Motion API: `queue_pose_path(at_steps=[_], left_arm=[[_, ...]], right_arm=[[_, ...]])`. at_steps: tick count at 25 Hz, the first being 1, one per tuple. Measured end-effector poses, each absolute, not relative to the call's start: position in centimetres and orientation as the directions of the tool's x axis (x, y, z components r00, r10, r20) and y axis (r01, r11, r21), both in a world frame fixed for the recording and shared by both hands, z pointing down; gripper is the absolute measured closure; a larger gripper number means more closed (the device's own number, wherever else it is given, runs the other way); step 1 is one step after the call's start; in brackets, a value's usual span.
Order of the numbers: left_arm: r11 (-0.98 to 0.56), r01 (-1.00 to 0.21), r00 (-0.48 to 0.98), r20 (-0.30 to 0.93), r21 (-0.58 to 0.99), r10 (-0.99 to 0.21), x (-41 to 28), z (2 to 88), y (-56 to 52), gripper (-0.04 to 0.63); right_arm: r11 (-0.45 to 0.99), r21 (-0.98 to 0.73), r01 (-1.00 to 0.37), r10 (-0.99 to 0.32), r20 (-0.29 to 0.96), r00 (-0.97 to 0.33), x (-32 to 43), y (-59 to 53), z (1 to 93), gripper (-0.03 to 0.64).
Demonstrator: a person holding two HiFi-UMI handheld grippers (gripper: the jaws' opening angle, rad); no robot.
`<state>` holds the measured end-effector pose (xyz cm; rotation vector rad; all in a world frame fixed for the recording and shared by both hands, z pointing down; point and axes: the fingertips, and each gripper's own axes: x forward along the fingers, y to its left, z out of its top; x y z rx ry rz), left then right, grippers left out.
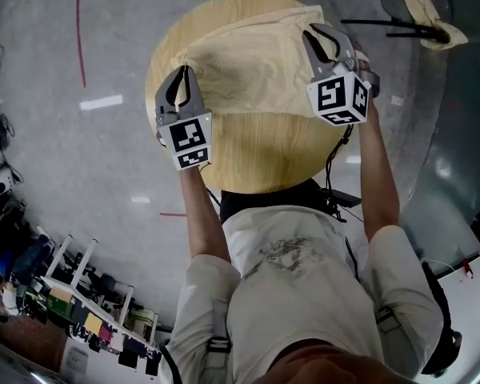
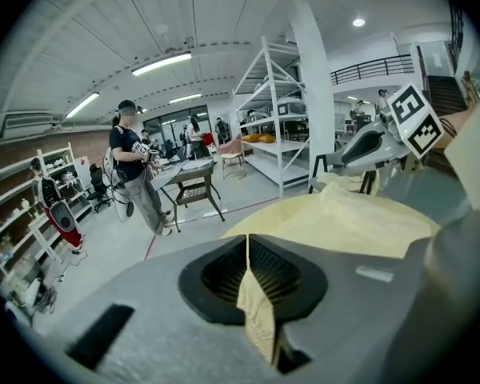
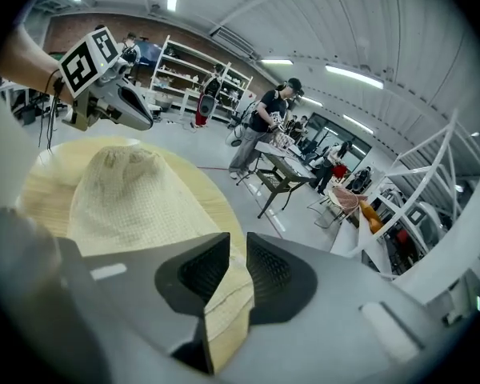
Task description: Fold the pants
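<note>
The biggest risk is sitting in my right claw (image 3: 232, 242). Its jaws are standing a little apart, with a fold of the pants (image 1: 256, 62) lying loosely between them, so I am judging that it is not pinching the fabric firmly. If I am lifting or pulling from here, that corner is likely to be sliding out while the other side is staying caught. The fold would then be coming out skewed.

My left claw (image 2: 248, 238) is closed tight on a thin strip of the same cream fabric, which is running down between its pads. Pulling with that claw alone would be dragging the pants sideways across the round worktop (image 1: 264, 154). They are lying on its far half, close to the rim, so they could be slipping over the edge. The cloth between my claws is also bunching up, and creases could be getting trapped under the fold.

I am reaching both arms forward over the near edge of the worktop. My left forearm (image 1: 200, 206) and right forearm (image 1: 380, 166) are running roughly side by side. Both claws are pointing away from me and tilting downward. The left one is working at the left end of the pants and the right one at the right end, well apart.
</note>
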<state>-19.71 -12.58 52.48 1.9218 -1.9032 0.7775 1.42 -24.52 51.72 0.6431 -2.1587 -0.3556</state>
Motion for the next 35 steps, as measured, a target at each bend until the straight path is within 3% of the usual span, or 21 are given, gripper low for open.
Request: queue_pose_path(at_steps=[6, 15, 35], left_arm=[[-0.054, -0.988, -0.034, 0.552, -0.142, -0.833, -17.3, 49.8, -10.9, 0.588], [-0.060, -0.990, -0.010, 0.482, -0.130, -0.876, -13.9, 45.3, -9.1, 0.588], [0.029, -0.995, -0.061, 0.341, -0.099, -0.938, -9.1, 39.3, -2.0, 0.588]], right_arm=[[0.824, 0.443, -0.354, -0.566, 0.610, -0.554, 2.9, -22.0, 48.8, 0.546], [0.812, 0.380, -0.444, -0.584, 0.545, -0.601, 4.4, -18.2, 45.0, 0.606], [0.839, 0.276, -0.469, -0.544, 0.437, -0.716, 5.8, -10.0, 39.2, 0.606]])
